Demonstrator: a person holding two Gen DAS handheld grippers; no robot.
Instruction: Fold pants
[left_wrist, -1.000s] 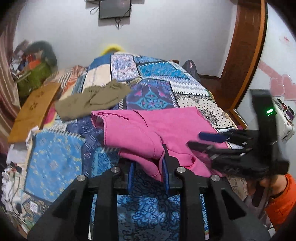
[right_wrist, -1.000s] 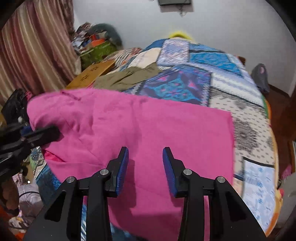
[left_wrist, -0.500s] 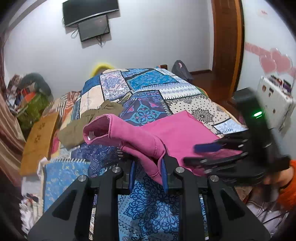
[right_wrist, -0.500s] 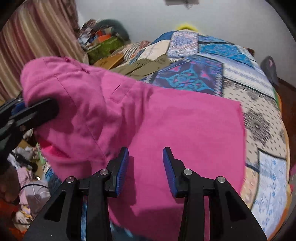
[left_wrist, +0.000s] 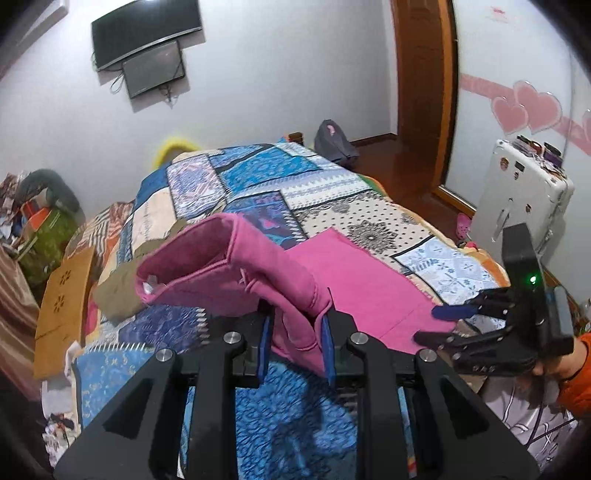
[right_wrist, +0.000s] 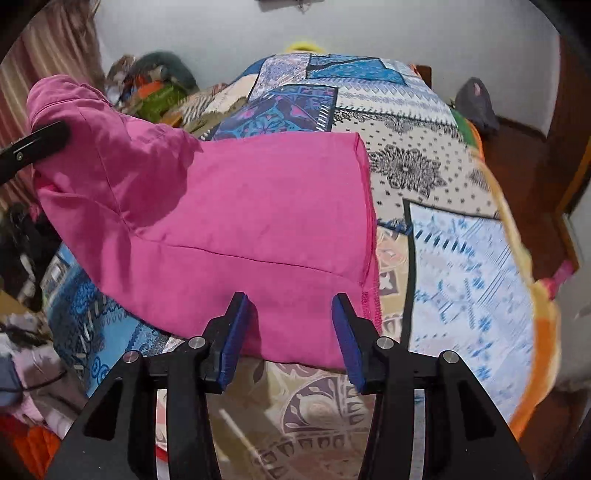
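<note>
The pink pants (left_wrist: 347, 273) lie on a patchwork bedspread (left_wrist: 258, 184). My left gripper (left_wrist: 295, 339) is shut on the waist end and holds it lifted above the bed, the waistband standing up in a fold. In the right wrist view the pants (right_wrist: 240, 206) spread flat toward the leg hems, with the lifted waist at upper left. My right gripper (right_wrist: 288, 332) is open, its blue pads just over the near edge of the pants, touching nothing. It also shows at the right of the left wrist view (left_wrist: 443, 325).
An olive garment (left_wrist: 122, 280) lies on the bed behind the waist. A cardboard board (left_wrist: 62, 288) and cluttered bags (left_wrist: 40, 221) stand left of the bed. A white case (left_wrist: 524, 199) and a wooden door frame (left_wrist: 424, 92) are on the right.
My left gripper has lifted the waist end higher and carried it toward the legs. My right gripper has drawn back to the near edge of the pants and stays open.
</note>
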